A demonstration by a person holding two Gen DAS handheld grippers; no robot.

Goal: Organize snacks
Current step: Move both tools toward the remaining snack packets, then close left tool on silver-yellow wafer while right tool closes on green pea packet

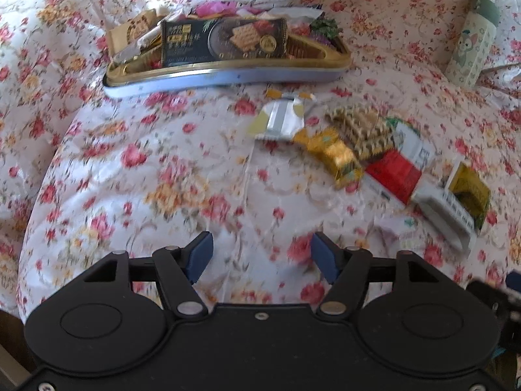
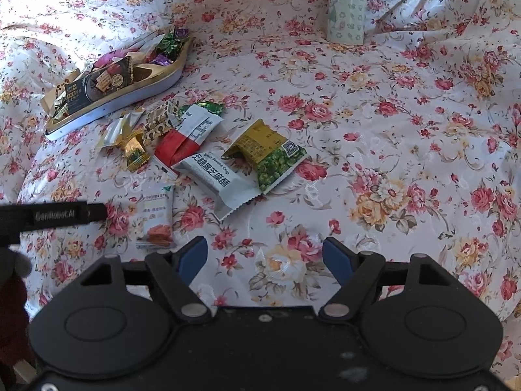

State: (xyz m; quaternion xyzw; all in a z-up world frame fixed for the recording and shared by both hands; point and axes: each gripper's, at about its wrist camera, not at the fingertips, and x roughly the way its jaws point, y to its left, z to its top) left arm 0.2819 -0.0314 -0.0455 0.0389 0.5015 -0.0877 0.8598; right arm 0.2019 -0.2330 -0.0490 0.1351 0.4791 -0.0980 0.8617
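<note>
A floral cloth (image 2: 374, 150) with red and yellow roses is seen covering the surface on which everything lies.

Legible writing, right wrist view: "Black Sesame Crisp" is read in small print on a white packet (image 2: 216, 179), above large black Chinese characters. On a small pale packet (image 2: 155, 218) the fragment "THORN ST" is read, with an orange-red picture below it. A QR code is noted on an olive-and-green packet (image 2: 268, 154). "GenRobot.AI" is read on a black strap (image 2: 55, 216) at the left edge.

Count of loose snacks on the cloth: seven, namely the three above, one red-and-white packet (image 2: 185, 137), one brown patterned packet (image 2: 158, 123), one gold foil candy (image 2: 134, 153), and one silver-and-yellow packet (image 2: 119, 128). All are clustered just beside one oblong tin (image 2: 130, 97) with a gold rim, which is filled with snacks. One dark biscuit pack (image 1: 224, 40) picturing a cracker lies on top; its text is too blurred to read. The tin's other contents could not be counted.

One pale green bottle (image 1: 472, 45) bearing a cartoon figure stands upright, well apart from the tin.

The left hand-held gripper (image 1: 262, 257) is held above bare cloth, jaws parted, nothing between them. The right hand-held gripper (image 2: 265, 259) is likewise spread and empty, near the pale packet.
</note>
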